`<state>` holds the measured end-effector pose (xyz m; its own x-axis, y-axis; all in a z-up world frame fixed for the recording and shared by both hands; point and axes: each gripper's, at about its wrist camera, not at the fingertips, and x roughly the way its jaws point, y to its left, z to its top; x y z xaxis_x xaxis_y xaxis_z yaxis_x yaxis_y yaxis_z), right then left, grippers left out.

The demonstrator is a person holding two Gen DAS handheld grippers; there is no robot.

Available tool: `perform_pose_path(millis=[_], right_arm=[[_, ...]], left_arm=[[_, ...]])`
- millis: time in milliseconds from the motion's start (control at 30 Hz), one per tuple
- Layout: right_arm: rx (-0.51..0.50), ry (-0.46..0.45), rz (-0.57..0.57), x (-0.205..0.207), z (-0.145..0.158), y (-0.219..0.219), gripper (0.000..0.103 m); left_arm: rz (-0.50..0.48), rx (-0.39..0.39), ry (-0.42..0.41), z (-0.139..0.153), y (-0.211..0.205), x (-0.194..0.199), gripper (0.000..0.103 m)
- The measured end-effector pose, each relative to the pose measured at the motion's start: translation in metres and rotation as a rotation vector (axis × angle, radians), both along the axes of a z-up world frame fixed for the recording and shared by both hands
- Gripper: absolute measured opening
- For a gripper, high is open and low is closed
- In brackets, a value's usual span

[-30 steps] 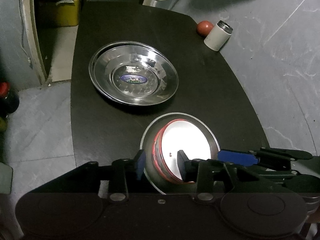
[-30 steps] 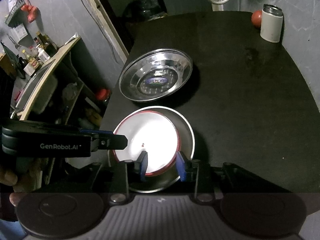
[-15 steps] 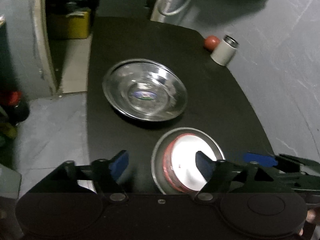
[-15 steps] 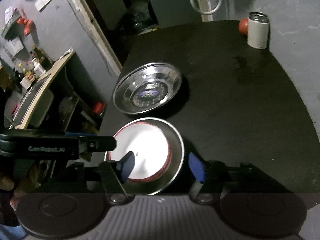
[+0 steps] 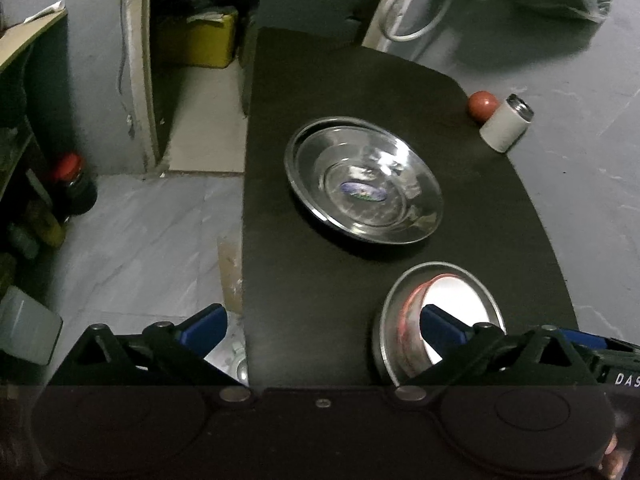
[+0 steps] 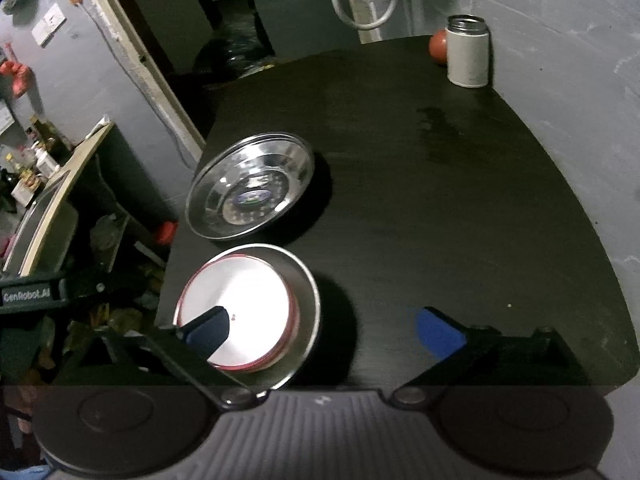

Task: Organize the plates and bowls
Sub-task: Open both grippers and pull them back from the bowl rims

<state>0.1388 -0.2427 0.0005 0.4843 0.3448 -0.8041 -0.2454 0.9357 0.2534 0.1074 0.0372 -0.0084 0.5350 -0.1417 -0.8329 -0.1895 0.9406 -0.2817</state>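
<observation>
A red-rimmed white bowl (image 6: 244, 312) sits inside a small steel plate (image 6: 306, 300) at the near left edge of the black table (image 6: 440, 200). The pair also shows in the left wrist view, bowl (image 5: 456, 300) in plate (image 5: 394, 300). A stack of large steel plates (image 6: 248, 190) lies behind it, also in the left wrist view (image 5: 364, 180). My right gripper (image 6: 322, 330) is open and empty above the table just right of the bowl. My left gripper (image 5: 320, 322) is open and empty, left of the bowl over the table's edge.
A white steel-lidded canister (image 6: 467, 52) and a red ball (image 6: 438, 49) stand at the table's far right corner. A grey wall runs along the right. Left of the table are the floor, a red-capped jar (image 5: 72, 184) and shelves with clutter (image 6: 36, 184).
Both grippers opened, let go of the bowl and plate, and drew back and up. The bowl now rests in the small plate on the table.
</observation>
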Motion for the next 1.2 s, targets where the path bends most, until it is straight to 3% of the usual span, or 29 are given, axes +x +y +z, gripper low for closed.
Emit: perform_pose_path(millis=[233,367,1200], right_arm=[[-0.048,0.032,-0.07,0.003,-0.008,-0.008,0.103],[-0.066,0.054,-0.091,0.006,-0.014,-0.013,0.103],[-0.126,0.139,-0.014,0.025,-0.034,-0.005,0.103]], left_arm=[[-0.021,0.073,0.02,-0.009,-0.002,-0.003,0.102],[-0.04,0.075,0.039,-0.013,-0.005,-0.003,0.102],[-0.113,0.142,0.112,-0.032,-0.031,0.015,0.102]])
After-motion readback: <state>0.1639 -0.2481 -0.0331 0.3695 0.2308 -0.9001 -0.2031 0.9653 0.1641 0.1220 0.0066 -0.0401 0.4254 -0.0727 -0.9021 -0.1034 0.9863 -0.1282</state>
